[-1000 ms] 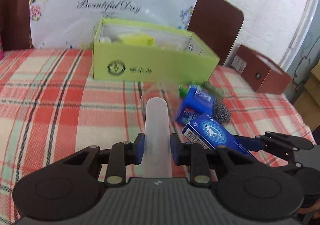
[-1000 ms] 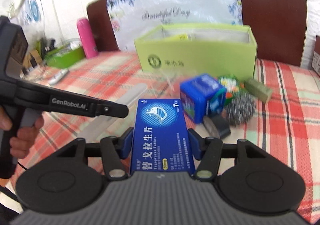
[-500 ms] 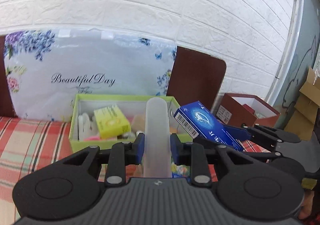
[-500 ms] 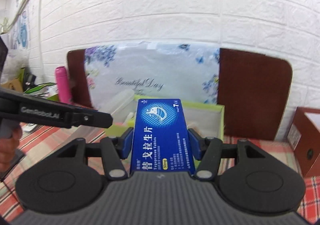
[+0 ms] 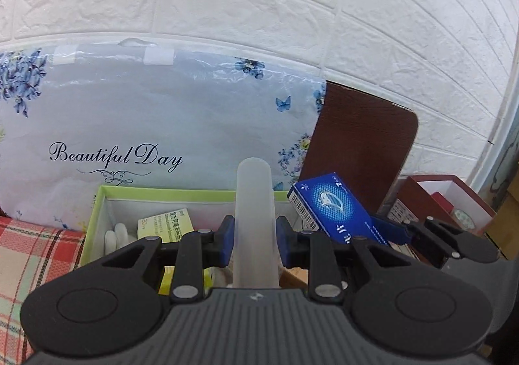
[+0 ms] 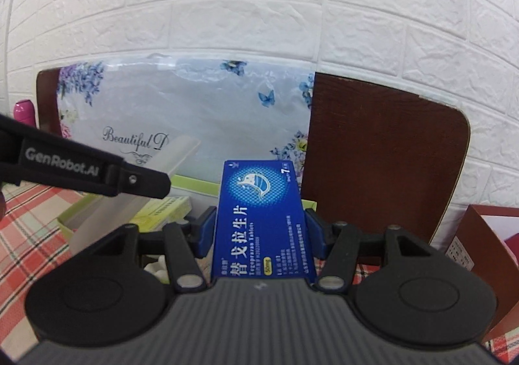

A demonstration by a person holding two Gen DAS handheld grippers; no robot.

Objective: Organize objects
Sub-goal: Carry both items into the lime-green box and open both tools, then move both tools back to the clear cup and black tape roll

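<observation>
1. Green box (image 5: 97, 212) sits on the plaid cloth (image 5: 29, 248), open top, just in front of the floral bag (image 5: 155, 125) w/ "Beautiful Day" script; the bag leans on a brown board (image 5: 363, 151) against the white brick wall (image 5: 259, 8).
2. Inside the box, left part: yellow carton (image 5: 163, 225) lying tilted, small white bits (image 5: 115, 235) beside it at the left wall. Rest of the interior is hidden by the grippers.
3. Left gripper (image 5: 253, 243): fingers clamped on a frosted tube (image 5: 253, 202), one blue pad on each side. Tube sticks out fwd and up, above the box's middle; its tip overlaps the far rim in left-cam view.
4. Right gripper (image 6: 261, 237): fingers pinched on a blue pill box (image 6: 259, 212), pads touching both long sides, printed face up.
5. In the left cam the pill box (image 5: 334, 209) shows just right of the tube, tilted, barcode end toward the tube, over the box's right end. Touching or not: can't tell.
6. In the right cam the left gripper's arm crosses from the left w/ the tube (image 6: 142, 196) angled over the green box (image 6: 191, 185); yellow carton (image 6: 165, 207) is visible under it.
7. Far right: dark red box (image 5: 444, 199), open. Far left in the right cam: pink bottle (image 6: 24, 110).
</observation>
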